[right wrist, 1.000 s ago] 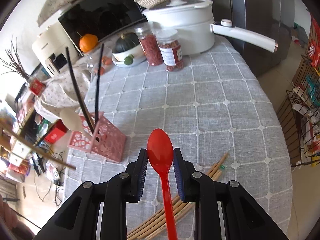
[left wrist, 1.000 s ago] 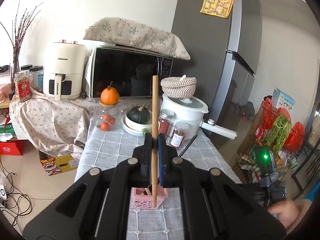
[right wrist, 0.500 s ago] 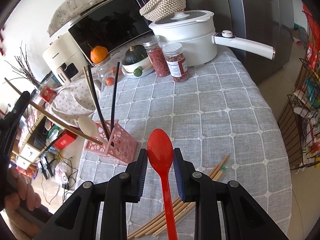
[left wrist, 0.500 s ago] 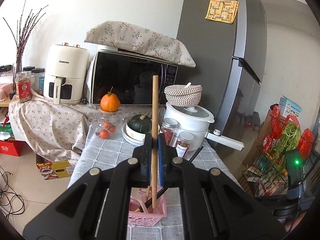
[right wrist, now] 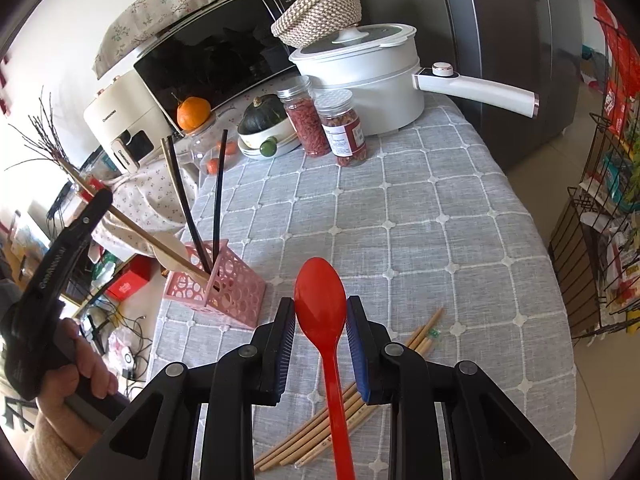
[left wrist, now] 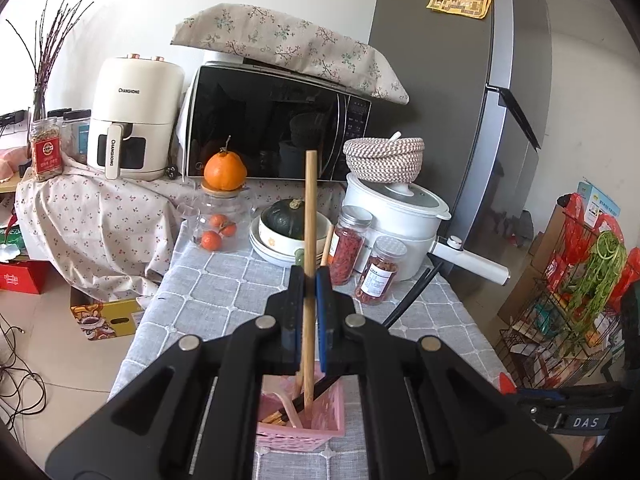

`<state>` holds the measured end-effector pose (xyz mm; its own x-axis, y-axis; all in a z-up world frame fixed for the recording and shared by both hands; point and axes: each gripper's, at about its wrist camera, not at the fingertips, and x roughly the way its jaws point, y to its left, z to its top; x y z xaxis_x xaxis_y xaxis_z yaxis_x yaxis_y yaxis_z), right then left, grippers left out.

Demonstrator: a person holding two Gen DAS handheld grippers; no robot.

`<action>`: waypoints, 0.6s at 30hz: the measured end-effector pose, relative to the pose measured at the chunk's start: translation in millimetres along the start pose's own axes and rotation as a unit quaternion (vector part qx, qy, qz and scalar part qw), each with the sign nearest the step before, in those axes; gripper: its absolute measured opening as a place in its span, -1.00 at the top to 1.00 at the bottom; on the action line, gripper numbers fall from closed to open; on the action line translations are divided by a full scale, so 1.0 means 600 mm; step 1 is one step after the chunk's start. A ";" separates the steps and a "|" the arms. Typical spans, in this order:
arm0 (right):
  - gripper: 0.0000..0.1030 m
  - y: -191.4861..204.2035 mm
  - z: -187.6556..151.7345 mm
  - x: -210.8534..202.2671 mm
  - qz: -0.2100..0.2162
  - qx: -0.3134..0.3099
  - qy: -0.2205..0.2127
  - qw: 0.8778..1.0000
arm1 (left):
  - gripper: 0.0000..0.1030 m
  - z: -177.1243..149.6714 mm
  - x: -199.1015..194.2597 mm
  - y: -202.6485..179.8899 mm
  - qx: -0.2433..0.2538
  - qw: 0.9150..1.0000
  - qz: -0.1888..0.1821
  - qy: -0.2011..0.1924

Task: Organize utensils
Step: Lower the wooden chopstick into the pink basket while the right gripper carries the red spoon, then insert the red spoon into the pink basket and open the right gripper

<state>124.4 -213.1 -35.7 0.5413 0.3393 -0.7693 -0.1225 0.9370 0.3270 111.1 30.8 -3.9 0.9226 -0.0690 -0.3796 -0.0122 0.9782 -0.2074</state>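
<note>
Utensils lay split between two places: a pink perforated basket near the left edge of the grey checked tablecloth, and a loose bundle of wooden chopsticks flat on the cloth just below our right gripper; we noted the basket held two black chopsticks leaning upward and a pale spoon; our left gripper had its jaws pressed together on a single wooden chopstick, whose lower tip sat inside the basket while the shaft rose nearly upright in that view; the right gripper pinched a red plastic spoon at the bowl, handle trailing back between the arms; behind stood two spice jars, a white pot, a microwave.
</note>
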 end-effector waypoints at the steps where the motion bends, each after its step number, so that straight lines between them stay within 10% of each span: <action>1: 0.49 -0.002 0.000 -0.002 0.000 0.001 -0.001 1.000 | 0.87 -0.001 0.004 0.000 0.000 1.000 0.000 0.004; 9: 0.49 -0.009 -0.005 -0.013 0.001 0.005 -0.019 1.000 | 0.85 -0.009 0.032 -0.001 0.008 0.999 0.004 0.038; 13: 0.49 -0.009 -0.004 -0.025 0.010 0.012 -0.040 0.999 | 0.10 0.000 0.025 -0.002 0.000 0.999 0.004 0.049; 18: 0.49 0.001 0.000 -0.046 0.023 0.019 -0.079 0.996 | -0.34 0.012 0.001 -0.003 0.007 0.998 0.001 0.069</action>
<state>109.6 -221.9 -14.1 0.6599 0.3621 -0.6583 -0.1197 0.9157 0.3837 114.8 30.4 2.7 0.8609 -0.0926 -0.5003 -0.0075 0.9809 -0.1944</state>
